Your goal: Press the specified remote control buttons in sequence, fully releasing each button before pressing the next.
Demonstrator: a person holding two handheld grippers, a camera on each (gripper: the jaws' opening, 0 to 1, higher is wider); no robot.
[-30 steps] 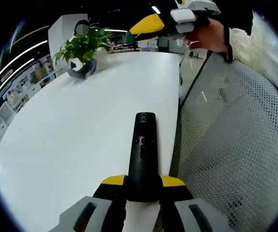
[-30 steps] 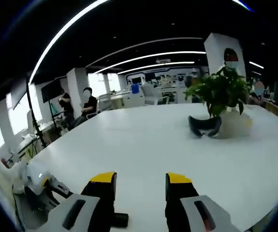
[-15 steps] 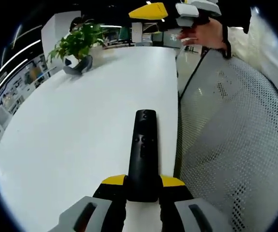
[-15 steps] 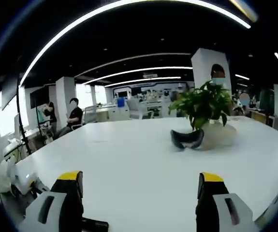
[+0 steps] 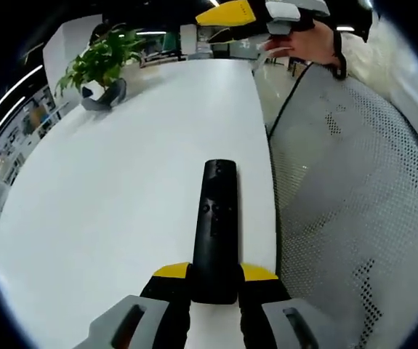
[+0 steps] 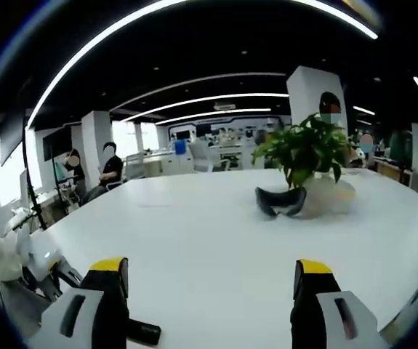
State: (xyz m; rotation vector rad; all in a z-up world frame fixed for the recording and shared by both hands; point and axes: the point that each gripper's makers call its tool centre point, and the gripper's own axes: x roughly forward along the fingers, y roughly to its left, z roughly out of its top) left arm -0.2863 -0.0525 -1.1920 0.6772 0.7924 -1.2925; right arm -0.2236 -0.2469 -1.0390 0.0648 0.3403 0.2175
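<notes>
Open-plan office w/ long ceiling light strips; a big white table (image 5: 121, 182) takes up most of both views. A potted plant (image 6: 307, 156) stands on the table's far part, w/ a dark headset-like item (image 6: 280, 201) lying just beside its pot. Two people (image 6: 92, 171) sit in the bkgd beyond the table's far edge.

Left gripper view: the left gripper (image 5: 214, 275) points fwd along the table, its yellow-tipped jaws clamped on the near end of a black remote control (image 5: 214, 225). The remote runs straight away from the jaws, buttons facing up, near the table's edge and well apart from the plant. Beside that edge is a grey perforated mesh surface (image 5: 354, 203).

A hand (image 5: 307, 43) holds the right gripper (image 5: 230, 14) raised above the table's far end, yellow tip aimed toward the plant side.

Right gripper view: the right gripper's jaws stand wide apart w/ nothing between them, facing the plant across the table. The remote's tip (image 6: 143, 333) shows low down, just beside the left-hand jaw.
</notes>
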